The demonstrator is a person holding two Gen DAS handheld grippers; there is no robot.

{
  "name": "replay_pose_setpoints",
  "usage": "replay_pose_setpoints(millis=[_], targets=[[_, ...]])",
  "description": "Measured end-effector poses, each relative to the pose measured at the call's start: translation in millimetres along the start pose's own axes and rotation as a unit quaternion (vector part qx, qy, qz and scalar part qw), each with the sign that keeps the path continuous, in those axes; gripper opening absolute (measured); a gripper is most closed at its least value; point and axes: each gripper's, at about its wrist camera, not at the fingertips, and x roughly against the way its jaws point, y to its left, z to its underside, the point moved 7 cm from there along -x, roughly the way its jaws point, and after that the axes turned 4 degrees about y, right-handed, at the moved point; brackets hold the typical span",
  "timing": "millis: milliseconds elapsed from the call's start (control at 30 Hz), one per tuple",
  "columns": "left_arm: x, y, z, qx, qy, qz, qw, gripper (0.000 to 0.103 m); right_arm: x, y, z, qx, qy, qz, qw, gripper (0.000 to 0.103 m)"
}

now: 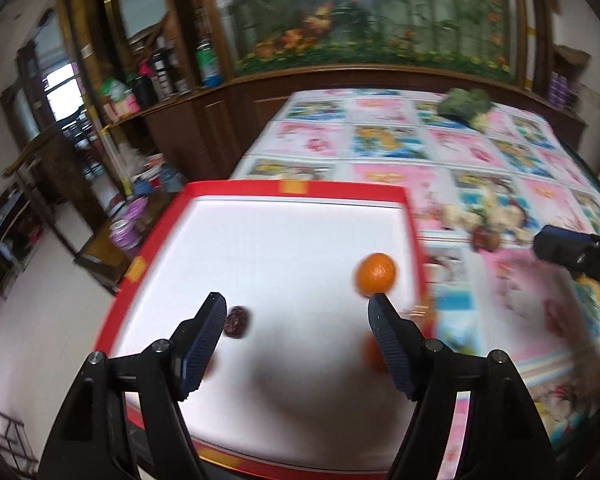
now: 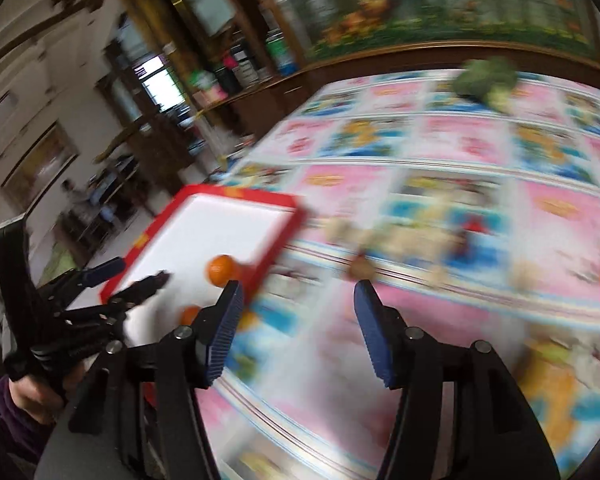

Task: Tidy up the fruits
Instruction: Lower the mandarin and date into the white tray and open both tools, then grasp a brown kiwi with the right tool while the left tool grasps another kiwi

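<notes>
The left gripper (image 1: pixel 298 304) hangs over a red-rimmed white rectangular tray (image 1: pixel 414 240), its blue ribbed fingers spread wide and holding nothing. On the tray floor, a small dark red wrinkled fruit (image 1: pixel 237 322) lies just beside the left finger, and a round orange mandarin (image 1: pixel 376 274) sits near the tray's right wall. Further right, on the pink and blue picture-patterned tablecloth (image 1: pixel 388 140), rests a blurred brownish fruit (image 2: pixel 360 269). The right gripper (image 2: pixel 298 292) hovers above the cloth, jaws parted and empty. A green broccoli head (image 2: pixel 486 76) lies far back.
</notes>
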Motion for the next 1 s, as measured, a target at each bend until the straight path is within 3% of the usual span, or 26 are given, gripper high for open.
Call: replay_pose_setpoints(millis=[200,433,600,700,767,800,867,933,1000], targets=[[9,-56,-6,-0.048,-0.007,0.045,0.9978,0.077,55,-80,34,-0.023,0.014,0.109,0.994,0.060],[11,-111,-4,-0.094,0.002,0.083,0.9921,0.077,45,-105,39,-0.017,0.041,0.139,0.989,0.060],[1,-124,-3,-0.086,0.033,0.111,0.9895,0.077,20,-94,36,0.020,0.070,0.155,0.985,0.042],[-6,-136,-2,-0.083,0.054,0.135,0.9859,0.077,7,-96,41,0.027,0.095,0.170,0.981,0.027],[-14,-148,-3,-0.087,0.067,0.146,0.9833,0.067,7,-95,42,0.036,0.095,0.174,0.979,0.027],[-18,-153,-3,-0.088,0.074,0.150,0.9820,0.056,8,-95,41,0.037,0.094,0.174,0.980,0.027],[-29,-164,-6,-0.083,0.088,0.166,0.9787,0.052,10,-98,39,0.024,0.088,0.162,0.983,0.027],[-41,-171,-10,-0.075,0.100,0.167,0.9780,0.038,10,-102,32,0.001,0.080,0.147,0.986,0.027],[-51,-178,-13,-0.065,0.111,0.181,0.9751,0.037,13,-108,20,-0.027,0.057,0.128,0.990,0.027]])
